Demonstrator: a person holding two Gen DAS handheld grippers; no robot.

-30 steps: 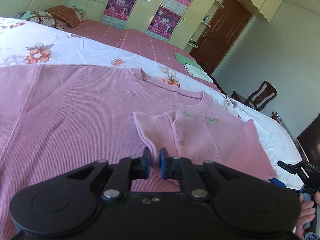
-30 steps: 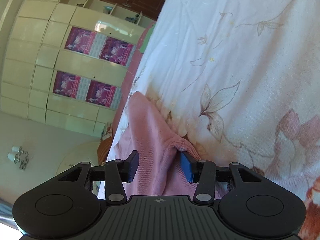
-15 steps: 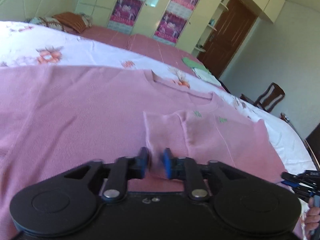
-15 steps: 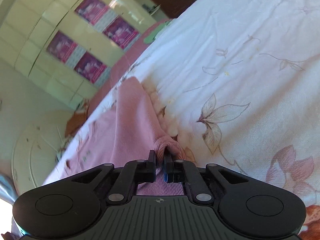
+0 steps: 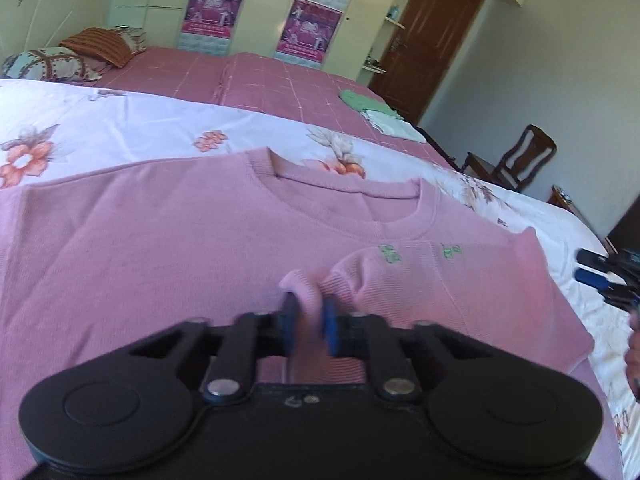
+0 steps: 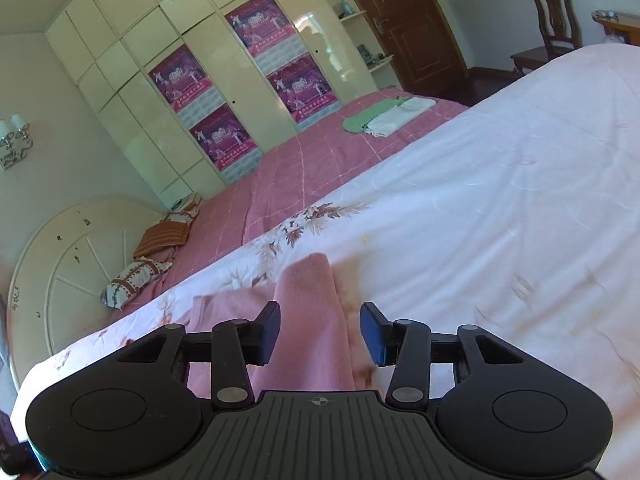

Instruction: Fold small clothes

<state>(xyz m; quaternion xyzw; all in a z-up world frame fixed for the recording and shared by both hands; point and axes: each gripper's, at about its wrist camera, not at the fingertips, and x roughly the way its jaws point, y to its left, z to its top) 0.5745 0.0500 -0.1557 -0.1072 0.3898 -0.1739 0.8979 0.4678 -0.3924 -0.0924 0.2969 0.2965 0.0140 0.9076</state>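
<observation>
Your left claw (image 5: 307,325) is clamped on a bunched sleeve cuff (image 5: 301,285) of the pink sweater (image 5: 168,248), which lies flat on the floral quilt (image 5: 120,128) near the bed's front edge. Your right claw (image 6: 319,333) is opening, its pads apart around a pink fold but not pressing it. The step in hand appears to be folding the sleeve across the body. Next, carry the cuff inward, lay it flat, then release; keep the cloth taut to avoid wrinkles.

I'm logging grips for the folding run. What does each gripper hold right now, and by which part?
Left gripper: the pink sweater, pinched at its folded-in sleeve cuff. Right gripper: nothing; its jaws are opening around the pink cloth.
</observation>
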